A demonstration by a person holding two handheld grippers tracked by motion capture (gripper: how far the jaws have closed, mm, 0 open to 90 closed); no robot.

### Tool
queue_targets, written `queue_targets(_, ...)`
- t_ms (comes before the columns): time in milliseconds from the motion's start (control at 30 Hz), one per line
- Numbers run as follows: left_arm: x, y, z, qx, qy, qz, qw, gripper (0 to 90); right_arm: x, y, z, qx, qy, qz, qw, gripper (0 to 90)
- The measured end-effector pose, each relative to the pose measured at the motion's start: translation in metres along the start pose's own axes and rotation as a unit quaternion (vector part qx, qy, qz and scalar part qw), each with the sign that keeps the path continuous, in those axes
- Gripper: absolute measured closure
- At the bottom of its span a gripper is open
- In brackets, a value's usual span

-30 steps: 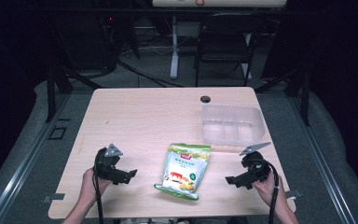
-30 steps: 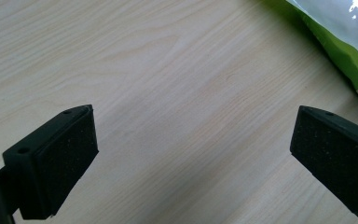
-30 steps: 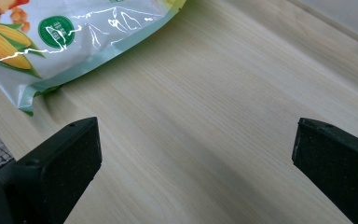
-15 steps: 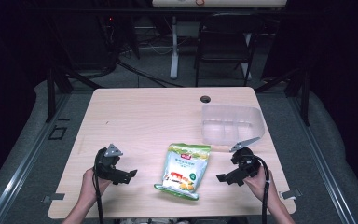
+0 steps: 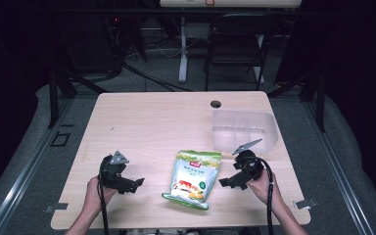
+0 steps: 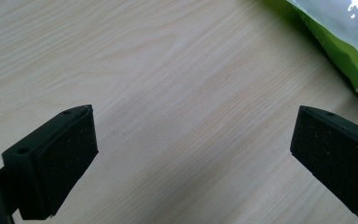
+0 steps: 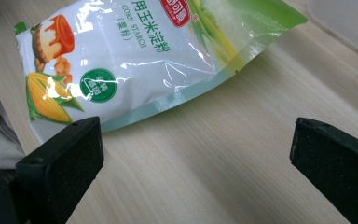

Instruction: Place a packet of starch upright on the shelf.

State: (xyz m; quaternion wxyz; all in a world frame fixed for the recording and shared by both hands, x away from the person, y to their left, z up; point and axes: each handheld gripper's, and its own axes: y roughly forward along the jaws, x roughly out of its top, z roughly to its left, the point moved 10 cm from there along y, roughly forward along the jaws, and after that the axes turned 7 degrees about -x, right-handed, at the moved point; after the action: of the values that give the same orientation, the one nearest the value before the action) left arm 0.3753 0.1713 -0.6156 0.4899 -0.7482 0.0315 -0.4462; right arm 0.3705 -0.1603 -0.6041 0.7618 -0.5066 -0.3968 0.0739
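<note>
Two hand-held grippers flank a green-and-white corn starch pouch [image 5: 191, 179] lying flat on a pale wooden table [image 5: 152, 122], with nothing yet grasped. The right gripper [image 5: 224, 182] has its jaws spread wide and empty, and in the right gripper view the pouch [image 7: 135, 56] lies just ahead of the fingers [image 7: 65, 163], beyond and toward the left-hand pad, its printed face up and apart from both pads. The left gripper [image 5: 138, 183] is likewise wide open and holds nothing; in the left gripper view a green corner of the pouch [image 6: 340, 42] lies ahead of the fingers [image 6: 335, 163] and off past the right-hand pad, with bare table between the jaws. Seen from the high view, the pouch runs lengthwise away from the person, its upper end tilted slightly toward the right gripper's side, so both sets of fingers face its long edges rather than its ends. The right gripper looks the nearer of the two, its fingertips close beside the pouch's long edge, while the left sits farther off across a strip of open table. A clear plastic container [image 5: 245, 129] stands behind the right gripper, near the table's far corner, well beyond the fingers. A pickup would probably fall to the right gripper, closing across the pouch's near long edge.
</note>
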Motion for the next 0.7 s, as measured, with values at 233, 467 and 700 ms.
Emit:
queue_targets(233, 0.0, 0.0, 0.0, 0.0, 0.002, 0.0, 1.0, 0.5, 0.013, 0.016, -0.001, 0.011, 0.013, 0.008, 0.9998, 2.1)
queue_targets(467, 0.0, -0.001, 0.0, 0.001, 0.001, -0.001, 1.0, 0.5, 0.022, 0.025, -0.003, 0.022, 0.024, 0.018, 0.9993, 2.0)
queue_targets(700, 0.0, -0.001, 0.0, 0.001, 0.005, -0.001, 1.0, 0.5, 0.027, 0.038, -0.007, 0.025, 0.032, 0.034, 0.9986, 2.2)
